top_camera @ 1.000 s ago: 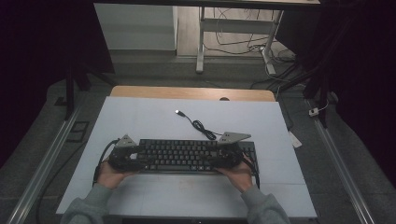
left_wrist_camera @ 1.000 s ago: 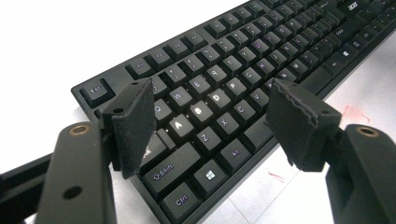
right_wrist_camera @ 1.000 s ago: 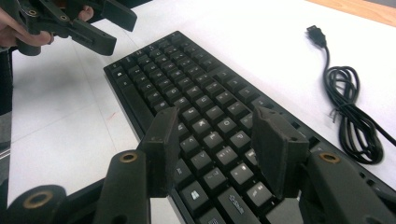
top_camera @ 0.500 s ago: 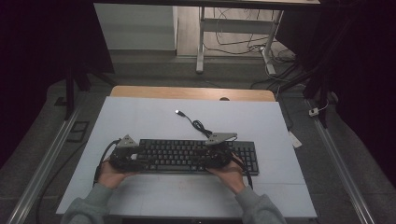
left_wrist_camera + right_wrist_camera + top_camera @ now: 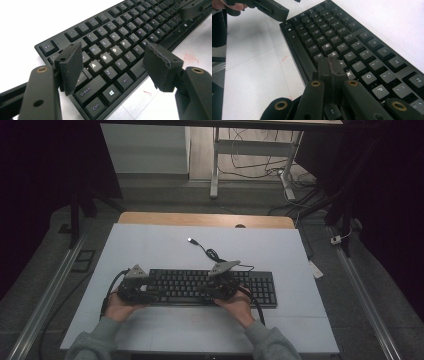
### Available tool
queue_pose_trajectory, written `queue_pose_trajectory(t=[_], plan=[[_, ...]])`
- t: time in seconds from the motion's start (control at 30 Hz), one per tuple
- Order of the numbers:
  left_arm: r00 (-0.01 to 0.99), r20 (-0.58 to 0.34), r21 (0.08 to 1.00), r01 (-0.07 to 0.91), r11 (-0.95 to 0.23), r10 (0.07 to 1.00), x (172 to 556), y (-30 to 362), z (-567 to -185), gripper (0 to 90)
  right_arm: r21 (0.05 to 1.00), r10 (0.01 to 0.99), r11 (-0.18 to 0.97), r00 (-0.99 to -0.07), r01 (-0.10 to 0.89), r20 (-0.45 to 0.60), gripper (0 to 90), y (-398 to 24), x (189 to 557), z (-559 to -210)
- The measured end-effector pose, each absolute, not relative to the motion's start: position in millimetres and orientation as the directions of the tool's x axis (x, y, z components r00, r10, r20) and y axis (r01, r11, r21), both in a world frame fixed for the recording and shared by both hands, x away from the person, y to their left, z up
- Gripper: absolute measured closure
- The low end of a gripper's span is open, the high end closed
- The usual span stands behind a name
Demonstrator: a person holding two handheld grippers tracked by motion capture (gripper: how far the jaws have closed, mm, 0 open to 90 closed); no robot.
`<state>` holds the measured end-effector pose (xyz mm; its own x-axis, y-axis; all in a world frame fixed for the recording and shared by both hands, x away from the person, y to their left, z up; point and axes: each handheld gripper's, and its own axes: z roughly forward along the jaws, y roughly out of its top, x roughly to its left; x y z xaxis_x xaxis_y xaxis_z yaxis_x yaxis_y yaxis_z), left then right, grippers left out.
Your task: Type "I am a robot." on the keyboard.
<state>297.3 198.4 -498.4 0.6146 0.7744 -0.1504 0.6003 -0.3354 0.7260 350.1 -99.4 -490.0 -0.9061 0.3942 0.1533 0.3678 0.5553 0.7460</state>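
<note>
Change: right gripper point(image 5: 223, 285) shifted left along the keyboard point(image 5: 210, 287) from its right part toward the middle; jaws just been closing, nothing between them.
High view, keyboard: black, lying across the near half of the white table point(image 5: 150, 245), cable point(image 5: 210, 254) trailing toward the far side.
High view, left gripper point(image 5: 134, 289): over the keyboard's left end, held in the person's left hand point(image 5: 116, 306).
High view, right gripper: over the middle keys, right hand point(image 5: 239, 306) behind it at the near edge.
Left gripper view: jaws spread wide, gripping nothing, hovering above the lit A, S and D keys point(image 5: 104, 58); red marks point(image 5: 190, 58) on the table just beyond the near edge.
Right gripper view: pads point(image 5: 331, 72) pressed together into one tip, down among the keys near H and K; whether a key is pressed, cannot tell.
Progress: apparently early in typing; closed tip set to poke keys, left not yet closed, most of the work left.
</note>
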Motion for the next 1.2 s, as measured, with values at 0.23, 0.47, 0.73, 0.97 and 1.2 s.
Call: queue_pose_trajectory(t=[0.23,0.47,0.73,0.97,1.2], plan=[[0.616,-0.148,0.724,0.6,-0.34,0.773,297,198,-499,32.2,0.726,0.395,0.579,-0.907,0.371,0.148,89.8,-90,352,-499],[0.619,-0.147,0.722,0.6,-0.344,0.772,297,197,-499,32.2,0.712,0.406,0.599,-0.905,0.366,0.124,89.9,-84,354,-507],[0.62,-0.146,0.721,0.6,-0.346,0.771,297,197,-499,32.2,0.711,0.409,0.607,-0.907,0.354,0.102,89.8,-81,356,-511],[0.621,-0.146,0.722,0.599,-0.346,0.77,297,197,-499,32.2,0.707,0.409,0.613,-0.907,0.353,0.098,89.8,-79,356,-514],[0.62,-0.145,0.723,0.599,-0.346,0.771,297,198,-499,32.2,0.695,0.419,0.626,-0.904,0.355,0.084,90.0,-78,356,-516]])
